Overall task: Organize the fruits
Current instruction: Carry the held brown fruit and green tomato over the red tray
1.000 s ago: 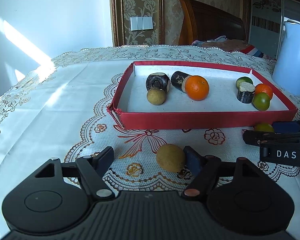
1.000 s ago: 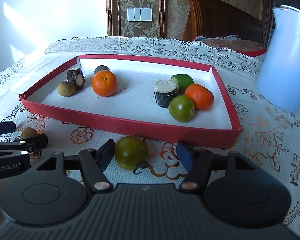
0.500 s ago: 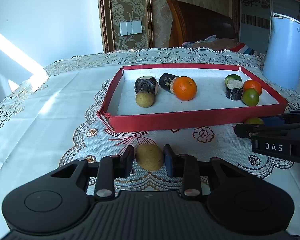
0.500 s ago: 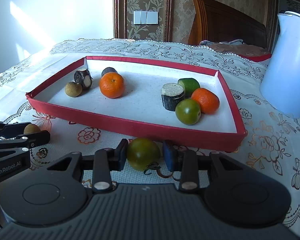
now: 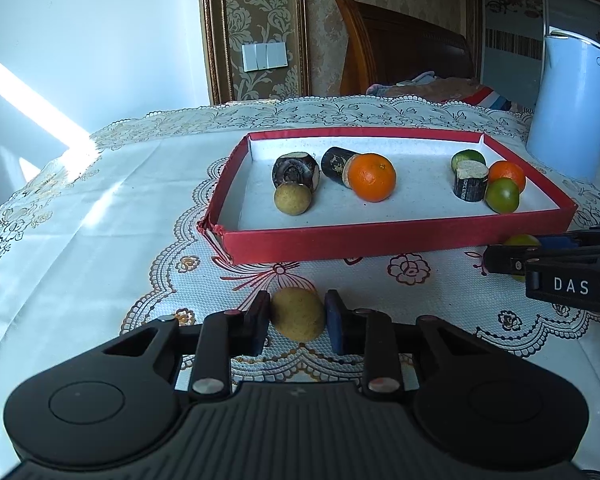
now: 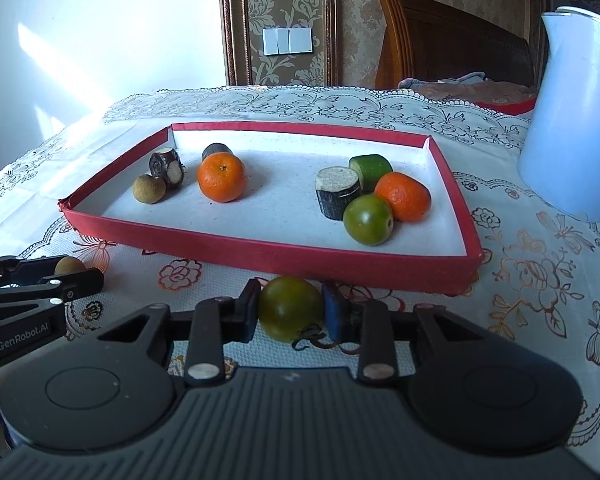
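Left wrist view: the left gripper (image 5: 298, 318) is closed on a round tan fruit (image 5: 297, 314), its two pads pressing the fruit's sides, low over a lace tablecloth (image 5: 100, 208). Just beyond stands a red tray (image 5: 380, 236) with a white floor. On the tray's left lie a second tan fruit (image 5: 292, 199), two dark cut stubs and an orange (image 5: 371, 177); on its right, a green fruit (image 5: 501, 195), a smaller orange, a dark stub and a green piece. A pale blue kettle (image 5: 572, 108) stands right of the tray.

Right wrist view: the right gripper (image 6: 290, 314) is clamped on a dark green fruit (image 6: 290, 308), held between both pads just in front of the tray's near wall (image 6: 300, 258). The left gripper (image 6: 40, 288) shows at the left edge with its tan fruit (image 6: 69, 265)
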